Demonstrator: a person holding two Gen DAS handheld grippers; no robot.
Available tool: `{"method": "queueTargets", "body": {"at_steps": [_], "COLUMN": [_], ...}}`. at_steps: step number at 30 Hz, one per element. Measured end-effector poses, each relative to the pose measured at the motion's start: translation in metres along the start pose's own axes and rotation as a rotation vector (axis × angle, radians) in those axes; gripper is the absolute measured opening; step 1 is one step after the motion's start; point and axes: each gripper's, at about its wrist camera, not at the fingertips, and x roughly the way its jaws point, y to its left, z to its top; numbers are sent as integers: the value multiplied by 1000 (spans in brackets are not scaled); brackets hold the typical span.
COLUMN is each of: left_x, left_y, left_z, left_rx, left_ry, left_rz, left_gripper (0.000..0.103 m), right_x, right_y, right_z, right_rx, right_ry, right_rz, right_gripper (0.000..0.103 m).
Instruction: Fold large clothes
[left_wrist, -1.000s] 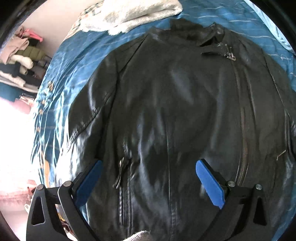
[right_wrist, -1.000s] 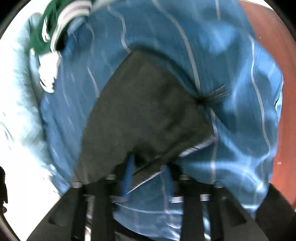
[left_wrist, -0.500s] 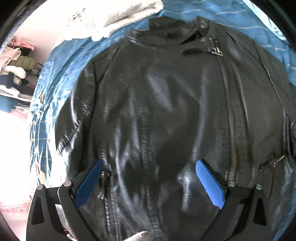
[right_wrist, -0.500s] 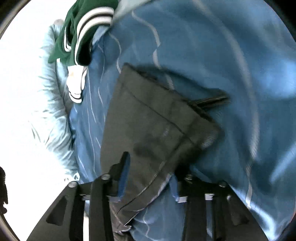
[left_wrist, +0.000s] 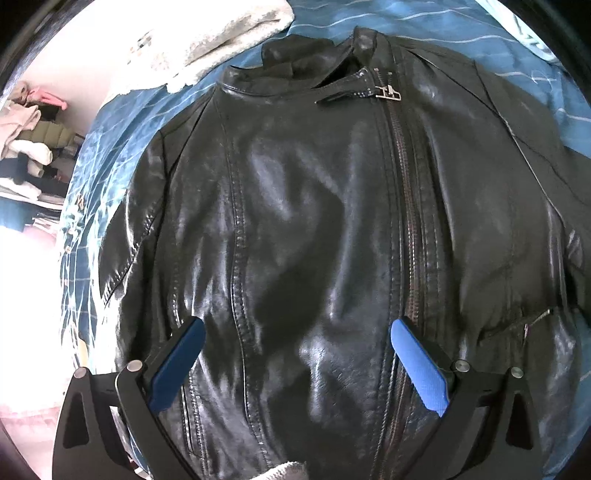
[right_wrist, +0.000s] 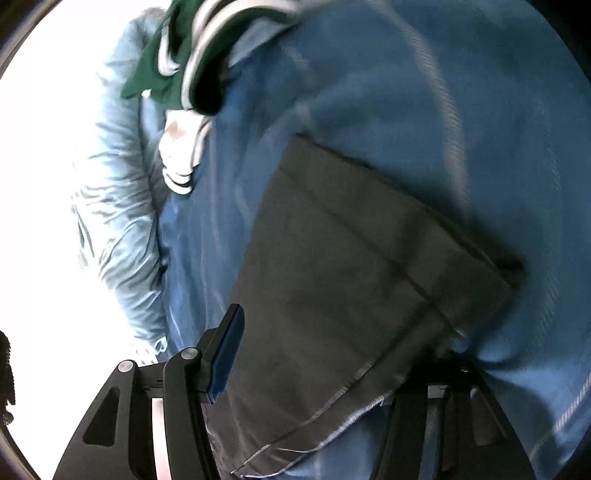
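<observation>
Black leather jacket (left_wrist: 314, 229) lies flat, front up, on blue striped bedspread (left_wrist: 110, 155); collar toward far bed edge, hem toward camera, long axis running away. White fluffy blanket (left_wrist: 207, 40) just beyond collar. Bare bedspread strip beside jacket's left side.

Left gripper (left_wrist: 295, 362) over hem, blue pads spread wide, nothing between.

Right wrist view only: dark grey sleeve end (right_wrist: 354, 295) on bedspread, green-white garment (right_wrist: 184, 62) beyond. Right gripper (right_wrist: 321, 373) jaws just been opening, sleeve between, pads not pressing.

Black leather jacket (left_wrist: 314, 240) lies flat, front up, zipped; collar at the far end; on blue bedding.
</observation>
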Motion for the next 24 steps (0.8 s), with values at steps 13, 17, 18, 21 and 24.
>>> {"method": "queueTargets", "body": {"at_steps": [13, 17, 18, 21, 24], "left_x": [2, 1, 2, 2, 2], "left_y": [2, 12, 16, 27, 40], "left_z": [14, 21, 22, 24, 23], "left_rx": [-24, -56, -67, -94, -119], "left_ry": [-19, -28, -24, -21, -23], "left_rz": [24, 22, 23, 18, 10], "left_gripper": [103, 103, 103, 103, 103], "right_x": [46, 23, 11, -22, -38], "right_y": [26, 55, 64, 97, 134], "right_z": [16, 13, 13, 10, -3], "right_rx": [-74, -54, -54, -70, -122], "right_ry": [76, 8, -16, -67, -77], "right_rz": [24, 58, 74, 116, 152], "right_gripper": [9, 6, 6, 6, 6]}}
